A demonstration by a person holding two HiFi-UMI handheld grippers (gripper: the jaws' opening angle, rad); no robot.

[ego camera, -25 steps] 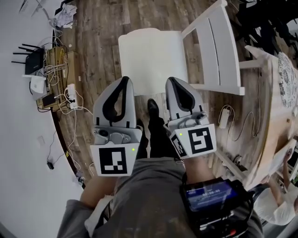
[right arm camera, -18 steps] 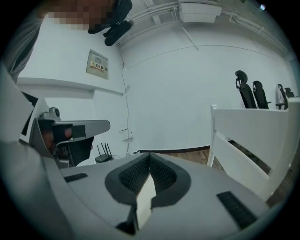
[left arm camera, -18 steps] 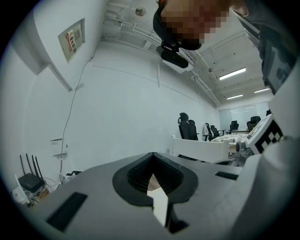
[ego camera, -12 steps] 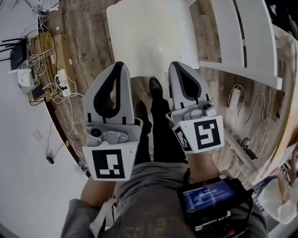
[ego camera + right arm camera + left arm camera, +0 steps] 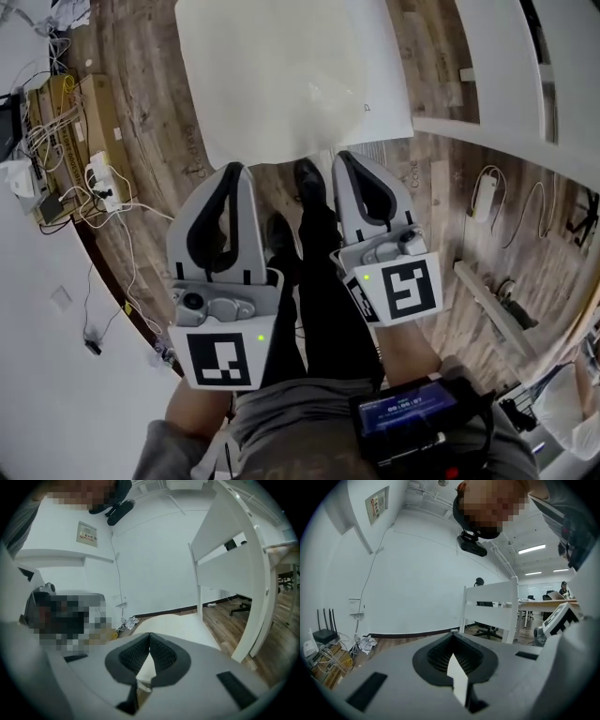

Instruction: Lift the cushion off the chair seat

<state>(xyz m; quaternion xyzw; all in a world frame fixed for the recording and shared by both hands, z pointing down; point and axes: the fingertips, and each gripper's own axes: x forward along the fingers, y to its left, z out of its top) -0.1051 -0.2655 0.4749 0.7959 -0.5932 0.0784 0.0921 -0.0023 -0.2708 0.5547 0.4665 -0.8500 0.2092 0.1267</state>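
The left gripper (image 5: pixel 233 169) and right gripper (image 5: pixel 343 156) both had their fingers pressed together on nothing. Meeting the white, flat, near-square fabric cushion (image 5: pixel 281 75) that way would likely shove it toward the backrest of the white wooden chair (image 5: pixel 497 75) rather than grip it. It lay flat on the seat just ahead of the 2 sets of fingertips, near edge crosswise to them, too square to show a clear long axis.
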